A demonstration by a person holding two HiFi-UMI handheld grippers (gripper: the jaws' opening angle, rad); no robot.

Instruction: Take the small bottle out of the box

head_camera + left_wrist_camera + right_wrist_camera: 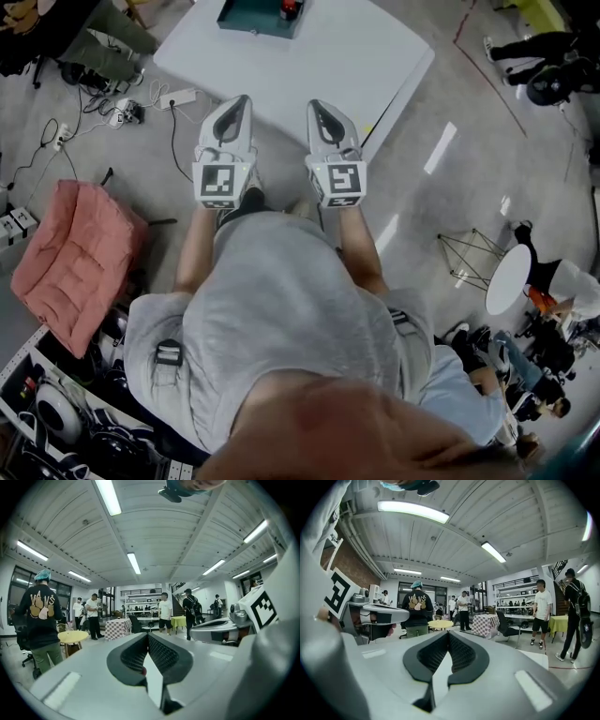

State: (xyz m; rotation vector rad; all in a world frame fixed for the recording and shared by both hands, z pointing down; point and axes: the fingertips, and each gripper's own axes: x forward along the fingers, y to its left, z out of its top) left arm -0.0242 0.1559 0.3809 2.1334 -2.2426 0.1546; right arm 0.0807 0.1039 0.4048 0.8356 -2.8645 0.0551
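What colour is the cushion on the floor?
Pink. The quilted fabric cushion shows best in the head view.

Your head camera looks steeply down; cameras on both hand-held grippers (237, 103) (320, 107) face across the room, sharing the checkered table (117, 628).

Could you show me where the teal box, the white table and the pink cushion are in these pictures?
teal box (248, 19): head view, top edge, on its left half.
white table (319, 75): head view, on the bare middle of its top.
pink cushion (75, 248): head view, on the floor at left, middle of its quilted top.
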